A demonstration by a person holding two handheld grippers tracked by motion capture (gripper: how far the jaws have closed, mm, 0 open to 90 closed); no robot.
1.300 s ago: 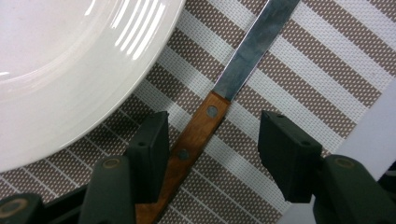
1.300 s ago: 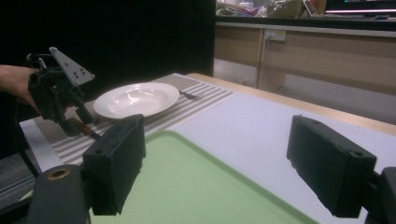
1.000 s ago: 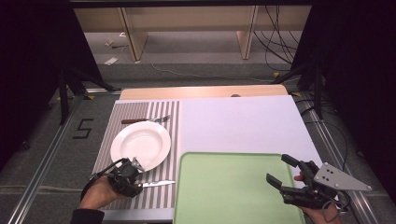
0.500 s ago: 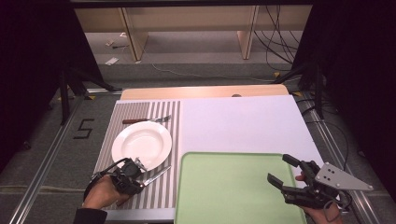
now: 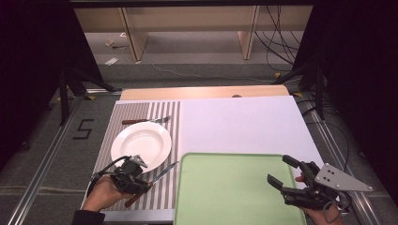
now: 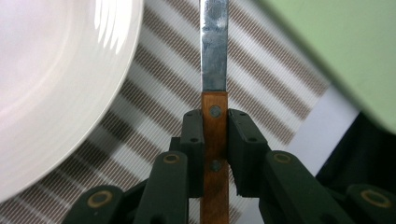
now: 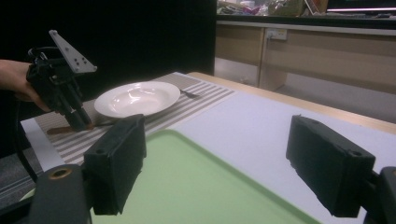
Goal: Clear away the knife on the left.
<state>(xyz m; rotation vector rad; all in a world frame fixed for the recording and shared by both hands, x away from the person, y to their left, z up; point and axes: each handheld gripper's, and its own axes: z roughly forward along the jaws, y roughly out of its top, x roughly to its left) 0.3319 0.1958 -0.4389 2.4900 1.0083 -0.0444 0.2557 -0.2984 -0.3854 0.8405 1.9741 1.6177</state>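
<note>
The left gripper has its jaws clamped on the wooden handle of a knife; they have just been closing, and in the left gripper view the two black pads press on either side of the handle, with the steel blade running straight out ahead. The knife sits over the striped placemat at the near left of the tabletop, its blade tip pointing toward the corner of the green tray, between the tray and the white plate. The plate rests on the placemat just beyond the gripper, and a fork lies on the mat on the plate's far side.

Over on the right, the right gripper hangs above the near right part of the green tray, its jaws standing wide apart with nothing between them. From the right gripper view the left gripper shows across the tray, pointing down at the mat beside the plate.
</note>
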